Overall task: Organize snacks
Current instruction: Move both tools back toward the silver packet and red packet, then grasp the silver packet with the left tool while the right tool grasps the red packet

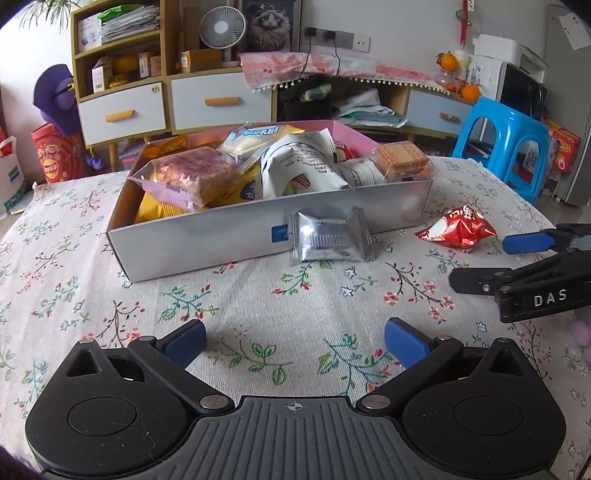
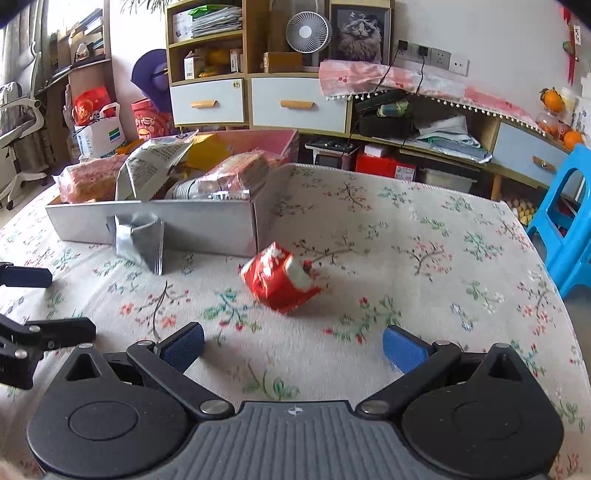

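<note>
A grey cardboard box (image 1: pixel 207 236) holds several snack packs and stands on the flowered tablecloth; it also shows in the right wrist view (image 2: pixel 207 227). A silver foil packet (image 1: pixel 330 236) leans against the box's front wall, also seen in the right wrist view (image 2: pixel 138 238). A red snack bag (image 1: pixel 458 229) lies on the cloth right of the box, and in the right wrist view (image 2: pixel 282 280) it is just ahead of my right gripper (image 2: pixel 293 349), which is open and empty. My left gripper (image 1: pixel 295 341) is open and empty, a short way in front of the silver packet.
The right gripper shows at the right edge of the left wrist view (image 1: pixel 524 266). A blue plastic stool (image 2: pixel 565 229) stands beyond the table's right edge. Cabinets with drawers (image 1: pixel 218 99) and a fan (image 1: pixel 222 27) line the back wall.
</note>
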